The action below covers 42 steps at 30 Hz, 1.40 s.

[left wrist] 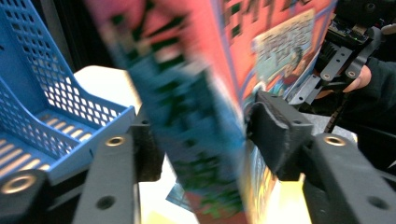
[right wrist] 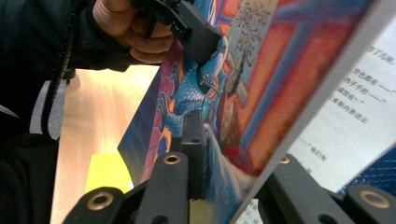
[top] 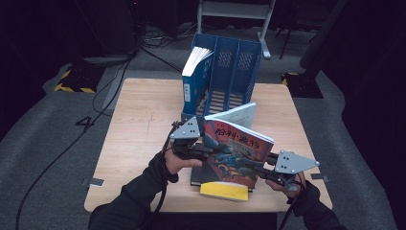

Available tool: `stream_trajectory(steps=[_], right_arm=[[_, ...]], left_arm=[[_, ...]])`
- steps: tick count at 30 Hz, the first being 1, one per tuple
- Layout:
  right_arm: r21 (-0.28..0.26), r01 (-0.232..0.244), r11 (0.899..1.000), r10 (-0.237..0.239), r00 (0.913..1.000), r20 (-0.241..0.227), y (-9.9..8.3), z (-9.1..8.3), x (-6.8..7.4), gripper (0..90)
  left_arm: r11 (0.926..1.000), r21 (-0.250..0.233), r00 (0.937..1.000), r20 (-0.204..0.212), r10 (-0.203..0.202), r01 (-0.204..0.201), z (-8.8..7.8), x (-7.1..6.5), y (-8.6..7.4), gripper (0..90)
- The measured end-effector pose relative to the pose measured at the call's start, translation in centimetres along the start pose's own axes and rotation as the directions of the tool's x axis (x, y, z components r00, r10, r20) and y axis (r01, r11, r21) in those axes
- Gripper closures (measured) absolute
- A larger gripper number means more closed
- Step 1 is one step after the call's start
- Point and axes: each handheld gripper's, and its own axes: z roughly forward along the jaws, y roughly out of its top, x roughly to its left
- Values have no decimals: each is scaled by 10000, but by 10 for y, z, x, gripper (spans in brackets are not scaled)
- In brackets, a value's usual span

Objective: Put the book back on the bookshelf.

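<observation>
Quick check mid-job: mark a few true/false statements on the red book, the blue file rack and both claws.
1. The right claw grips the red book. True: its jaws clamp the cover.
2. The red book lies flat on the table. False: it is held up, tilted.
3. The blue rack holds one book in its left slot. True.
4. The left claw is away from the red book. False: the book's spine sits between its jaws.
5. A yellow book lies beneath the red book. True.

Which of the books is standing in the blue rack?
The blue-spined book, leaning in the blue rack's leftmost slot. The colourful red one is held up between both tools, and the yellow one lies flat.
</observation>
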Motion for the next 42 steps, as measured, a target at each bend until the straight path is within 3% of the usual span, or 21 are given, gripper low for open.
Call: stream_trajectory(steps=[4,5,7,13,15,18,20,21,24,25,29,32,42], right_arm=[[-154,-139,9998,143,9995,267,-1,-3,-4,730],[-171,-384,9991,392,9978,528,-1,-7,-7,697],[-231,-687,9974,698,9962,524,-2,-8,-11,682],[-147,-706,9974,717,9926,983,-1,-10,-12,572],[-366,-894,9953,931,9887,1177,-2,-12,-15,520],[-676,-1296,9893,1401,9724,1865,-4,-21,-24,452],[-678,-1425,9875,1534,9677,2001,-4,-22,-27,416],[-663,-1819,9811,1911,9647,1810,-6,-21,-32,356],[-452,-2154,9755,2199,9628,1570,-9,-14,-34,277],[-400,-2335,9715,2367,9642,1194,-12,-8,-34,279],[-162,-2291,9733,2296,9696,849,-12,1,-30,306],[-188,-2211,9751,2219,9706,932,-10,4,-28,323],[-321,-1908,9811,1928,9776,838,-6,0,-24,367]], left_arm=[[9999,-145,9998,193,19,-16,-1,0,0,600],[9998,-179,9998,215,41,-37,-2,0,0,635],[9997,-177,9995,271,179,-174,-3,-2,1,657],[9991,-237,9978,548,372,-359,-7,-4,1,694],[9988,-252,9969,660,439,-423,-9,-5,1,707],[9983,-214,9965,629,555,-543,-10,-8,1,711],[9983,-274,9952,823,536,-515,-11,-7,1,714],[9982,-287,9941,929,552,-528,-11,-7,1,719],[9974,-235,9927,985,702,-682,-11,-10,2,720],[9972,-241,9923,1005,724,-703,-10,-11,3,720],[9976,-258,9929,990,666,-644,-8,-10,4,715],[9979,-483,9946,926,468,-425,-11,-9,6,700],[9959,-736,9943,883,591,-527,-5,-13,22,654]])
